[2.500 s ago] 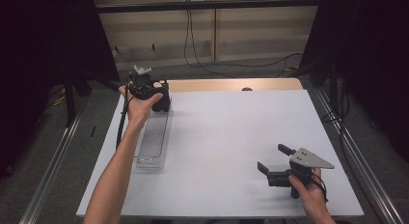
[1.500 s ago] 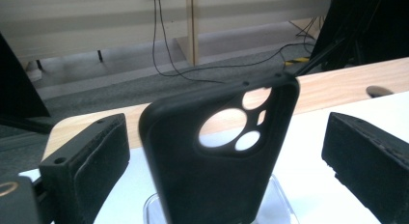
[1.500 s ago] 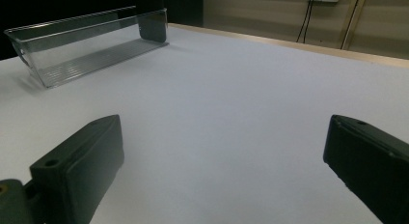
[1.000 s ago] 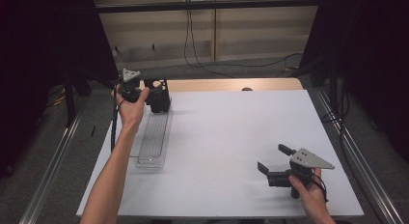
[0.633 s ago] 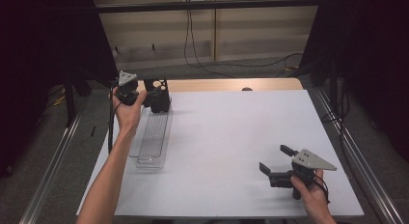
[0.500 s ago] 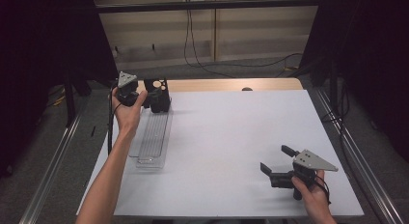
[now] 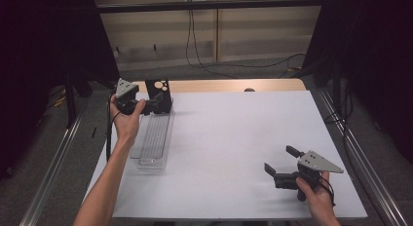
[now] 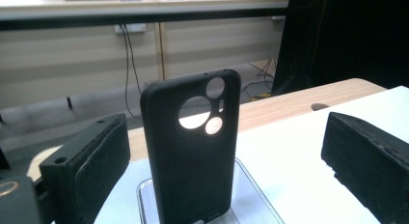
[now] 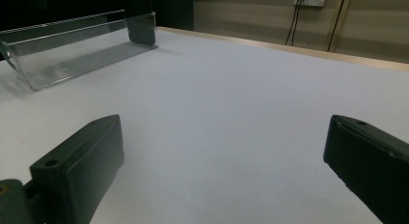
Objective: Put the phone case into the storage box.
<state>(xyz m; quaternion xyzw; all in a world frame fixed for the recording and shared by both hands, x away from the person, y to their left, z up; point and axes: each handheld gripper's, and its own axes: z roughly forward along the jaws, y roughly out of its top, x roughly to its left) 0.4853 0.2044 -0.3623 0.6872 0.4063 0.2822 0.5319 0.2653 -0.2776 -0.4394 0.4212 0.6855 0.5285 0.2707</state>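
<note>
Currently, a matte black phone case is seen upright, long axis vertical, at the far end of a clear plastic tray, between the left gripper's spread, unclosed jaws; the right gripper, jaws likewise spread, is held well apart.

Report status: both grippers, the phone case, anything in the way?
Left gripper open, jaws either side of the black phone case, not clamped. Case upright at the clear tray's far end. Right gripper open, low over bare table. Nothing blocking.
</note>
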